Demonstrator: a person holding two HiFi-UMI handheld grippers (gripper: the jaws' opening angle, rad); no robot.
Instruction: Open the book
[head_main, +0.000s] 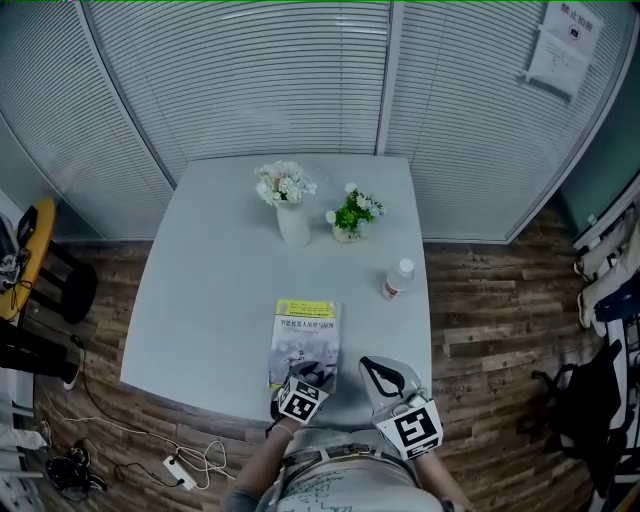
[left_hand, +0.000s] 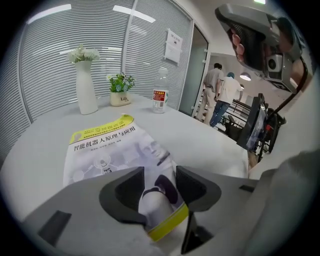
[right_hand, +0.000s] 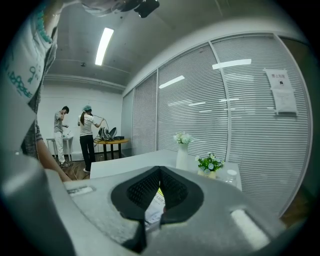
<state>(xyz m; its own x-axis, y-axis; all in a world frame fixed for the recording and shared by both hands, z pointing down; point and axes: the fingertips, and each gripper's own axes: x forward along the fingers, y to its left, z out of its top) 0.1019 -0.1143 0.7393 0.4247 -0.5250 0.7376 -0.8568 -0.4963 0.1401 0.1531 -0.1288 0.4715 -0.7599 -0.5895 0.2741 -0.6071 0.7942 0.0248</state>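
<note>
A closed book (head_main: 307, 335) is seen lying flat at the near edge of the tabletop (head_main: 220, 290), its yellow-banded cover facing up. The left hand-held gripper (left_hand: 160, 175) is held over the book's near end with its jaws apart; the cover's lower edge is framed between them, and no pressing by the pads is seen. The right hand-held gripper (right_hand: 159, 172) is held just beside the book's right near corner, its jaw tips brought together. A vase (head_main: 292, 215), a small plant (head_main: 350, 215) and a bottle (head_main: 397, 280) are placed farther back.
</note>
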